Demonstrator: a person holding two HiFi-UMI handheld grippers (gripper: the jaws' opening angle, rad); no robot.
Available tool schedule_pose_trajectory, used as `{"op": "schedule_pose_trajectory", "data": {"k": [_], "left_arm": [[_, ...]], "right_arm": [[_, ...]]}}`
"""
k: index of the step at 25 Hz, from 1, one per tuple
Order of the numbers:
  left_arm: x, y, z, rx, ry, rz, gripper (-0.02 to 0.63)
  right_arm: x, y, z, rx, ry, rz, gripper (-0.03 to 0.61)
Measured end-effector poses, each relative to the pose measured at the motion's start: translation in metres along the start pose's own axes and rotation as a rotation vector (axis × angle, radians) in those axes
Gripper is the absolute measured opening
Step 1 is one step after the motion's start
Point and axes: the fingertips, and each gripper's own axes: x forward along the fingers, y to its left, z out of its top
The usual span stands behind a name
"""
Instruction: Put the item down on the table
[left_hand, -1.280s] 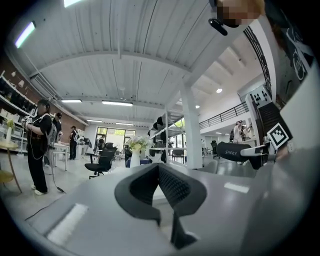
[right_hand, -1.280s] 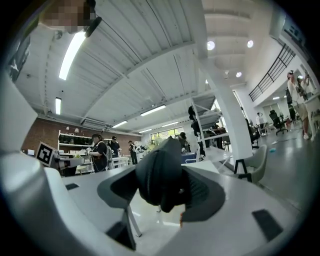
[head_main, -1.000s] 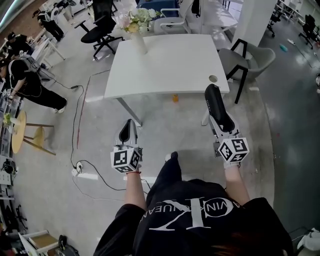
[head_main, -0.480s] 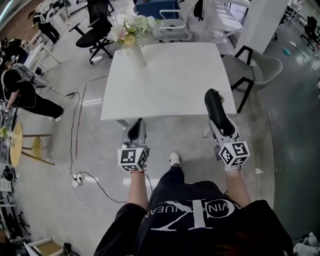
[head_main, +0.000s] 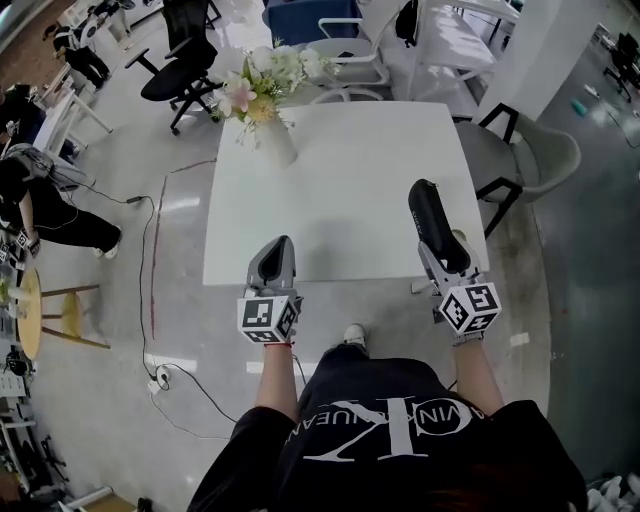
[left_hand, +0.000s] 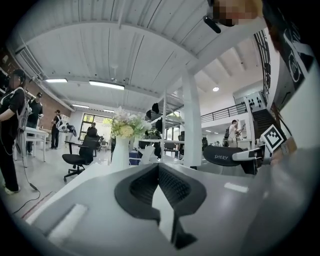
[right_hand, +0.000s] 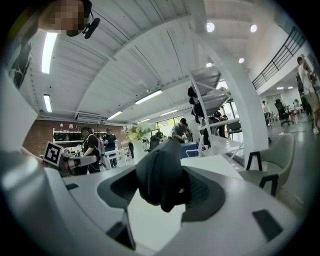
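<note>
In the head view, a black oblong case sticks forward out of my right gripper, whose jaws are shut on its rear half. It hangs above the near right part of the white table. The right gripper view shows the case end-on between the pads, filling the gap. My left gripper is over the table's near left edge, jaws shut and empty. In the left gripper view its tips meet, and the case shows off to the right.
A white vase of flowers stands on the table's far left corner. A grey chair is at the table's right, a white chair behind it and a black office chair at back left. A cable runs over the floor at left.
The person has walked up to the table. Both grippers, over the floor before, now reach over its near edge. The right gripper's hold on the case is unchanged.
</note>
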Motion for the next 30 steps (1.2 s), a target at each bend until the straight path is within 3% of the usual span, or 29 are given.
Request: {"op": "schedule_pose_trajectory", "data": {"k": [7, 14, 30], "left_arm": [[0.057, 0.020, -0.004, -0.016, 0.003, -0.045, 0.011], [0.091, 0.012, -0.014, -0.041, 0.035, -0.077, 0.011], [0.123, 0.020, -0.041, -0.077, 0.097, 0.011, 0.011]], "right_arm": [[0.052, -0.018, 0.001, 0.045, 0.015, -0.013, 0.261], [0.080, -0.024, -0.017, 0.084, 0.106, 0.018, 0.261], [0.174, -0.029, -0.061, 0.114, 0.303, 0.141, 0.262]]}}
